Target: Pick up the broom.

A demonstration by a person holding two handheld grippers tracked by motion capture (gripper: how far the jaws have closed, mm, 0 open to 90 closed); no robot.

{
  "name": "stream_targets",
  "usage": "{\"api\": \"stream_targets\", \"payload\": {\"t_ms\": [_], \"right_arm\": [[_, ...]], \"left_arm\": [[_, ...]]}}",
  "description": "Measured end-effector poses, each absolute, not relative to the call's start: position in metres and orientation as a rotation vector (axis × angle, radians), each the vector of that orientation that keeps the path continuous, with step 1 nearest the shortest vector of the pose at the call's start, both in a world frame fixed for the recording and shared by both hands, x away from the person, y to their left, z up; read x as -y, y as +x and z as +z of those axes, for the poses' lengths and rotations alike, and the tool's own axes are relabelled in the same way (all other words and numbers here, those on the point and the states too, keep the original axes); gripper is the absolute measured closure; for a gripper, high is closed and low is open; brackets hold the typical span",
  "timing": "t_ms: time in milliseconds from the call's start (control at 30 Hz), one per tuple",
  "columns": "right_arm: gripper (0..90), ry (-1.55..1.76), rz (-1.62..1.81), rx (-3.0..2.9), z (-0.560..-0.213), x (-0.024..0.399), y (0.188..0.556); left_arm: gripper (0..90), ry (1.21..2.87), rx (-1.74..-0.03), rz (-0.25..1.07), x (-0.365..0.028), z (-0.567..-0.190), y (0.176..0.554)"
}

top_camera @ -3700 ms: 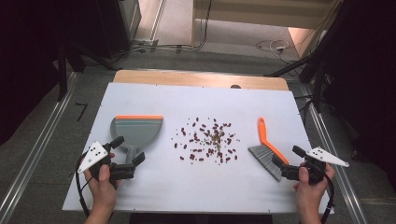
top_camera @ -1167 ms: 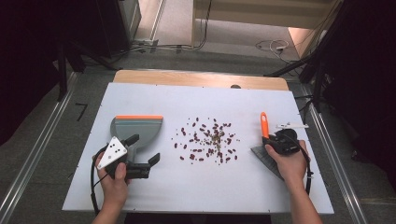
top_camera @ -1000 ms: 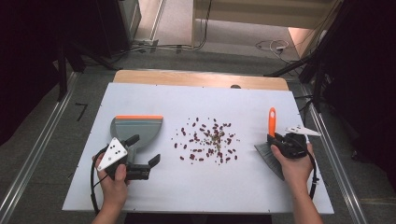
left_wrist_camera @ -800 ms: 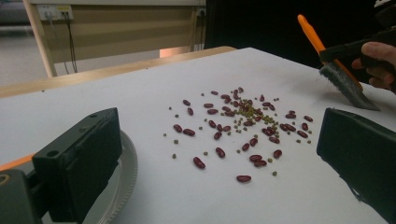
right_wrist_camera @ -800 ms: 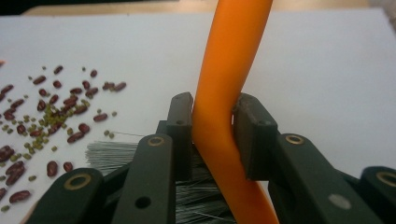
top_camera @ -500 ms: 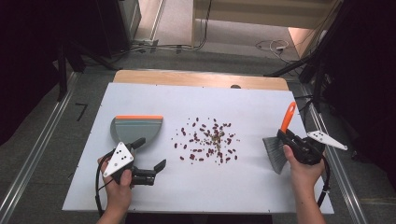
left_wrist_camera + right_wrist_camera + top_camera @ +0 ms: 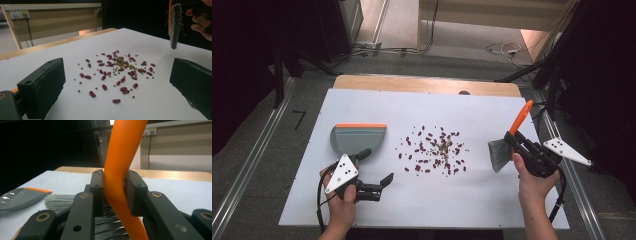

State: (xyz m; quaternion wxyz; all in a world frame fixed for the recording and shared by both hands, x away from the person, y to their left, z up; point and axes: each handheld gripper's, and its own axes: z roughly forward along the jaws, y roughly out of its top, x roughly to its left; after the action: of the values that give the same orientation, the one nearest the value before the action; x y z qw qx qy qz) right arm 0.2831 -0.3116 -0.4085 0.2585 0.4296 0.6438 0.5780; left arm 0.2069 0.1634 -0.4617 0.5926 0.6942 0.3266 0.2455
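Note:
A brush with an orange handle (image 7: 522, 115) and grey bristles (image 7: 498, 155) hangs above the table's right side, handle tilted up and away. My right gripper (image 7: 515, 142) is shut on that handle; in the right gripper view both pads press the orange handle (image 7: 122, 157) just above the bristles (image 7: 60, 202). Red beans and small green ones (image 7: 434, 150) lie scattered mid-table. A grey dustpan with an orange lip (image 7: 358, 137) lies at the left. My left gripper (image 7: 374, 167) sits just in front of it, open and holding nothing, pointing at the beans (image 7: 117, 67).
The white table top (image 7: 492, 200) ends close to both hands at the front. A wooden strip (image 7: 422, 84) runs along its far edge. Dark stands and cables border the right side (image 7: 557, 75). The brush (image 7: 175, 25) hangs at the far right of the left gripper view.
The right gripper has lifted the brush off the table and carried it right, the handle swinging up. The left hand has slid slightly toward the front edge, its jaws still open.

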Motion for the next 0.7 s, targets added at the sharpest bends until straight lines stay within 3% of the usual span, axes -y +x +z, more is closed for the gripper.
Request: {"api": "stream_targets", "payload": {"t_ms": [567,700], "right_arm": [[68.7,0.976,1.706,-1.832,-0.390,0.230,0.255],[68.7,0.958,1.722,-1.841,-0.391,0.214,0.249]], "left_arm": [[0.6,1.601,-0.699,0.425,-0.133,-0.451,0.202],[5.4,1.617,-0.684,0.396,-0.117,-0.448,0.200]]}}
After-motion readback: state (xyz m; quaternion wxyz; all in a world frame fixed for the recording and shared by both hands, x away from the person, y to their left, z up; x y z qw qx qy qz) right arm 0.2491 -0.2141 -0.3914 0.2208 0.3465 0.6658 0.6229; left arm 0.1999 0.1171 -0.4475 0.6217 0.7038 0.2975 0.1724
